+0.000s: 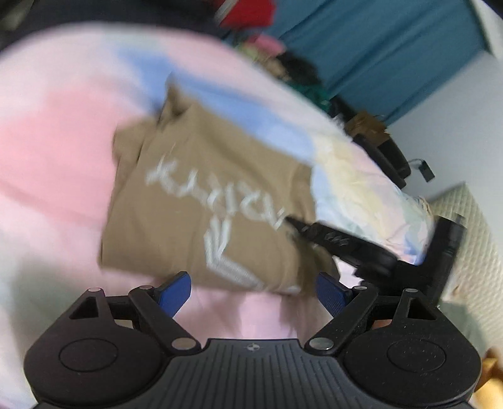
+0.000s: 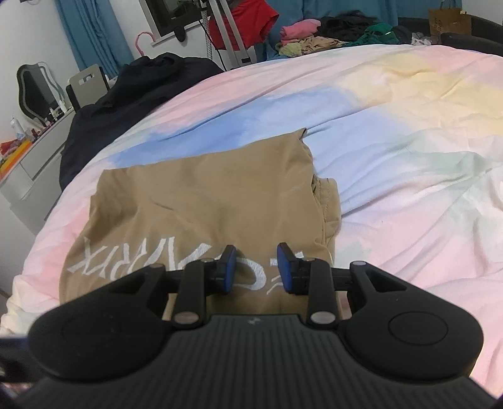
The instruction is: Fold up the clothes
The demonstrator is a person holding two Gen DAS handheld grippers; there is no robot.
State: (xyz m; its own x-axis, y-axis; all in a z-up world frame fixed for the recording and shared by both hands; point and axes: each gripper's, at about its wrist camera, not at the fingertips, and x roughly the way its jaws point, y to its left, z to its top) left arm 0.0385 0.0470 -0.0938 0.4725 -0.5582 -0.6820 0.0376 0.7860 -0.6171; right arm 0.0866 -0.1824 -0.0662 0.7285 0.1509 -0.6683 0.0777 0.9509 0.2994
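Observation:
A tan T-shirt (image 2: 204,195) with white lettering lies folded into a rough rectangle on the pastel bed cover (image 2: 393,151). It also shows, blurred, in the left wrist view (image 1: 201,195). My left gripper (image 1: 253,291) is open and empty just short of the shirt's near edge. My right gripper (image 2: 256,267) is open and empty, low over the shirt's near edge above the lettering. The right gripper also shows in the left wrist view (image 1: 345,245) at the shirt's right edge.
A dark garment (image 2: 132,91) lies at the bed's far left. A pile of clothes (image 2: 330,34) sits beyond the bed's far edge, with a red garment (image 2: 245,25) hanging behind. A grey dresser (image 2: 34,157) stands at the left.

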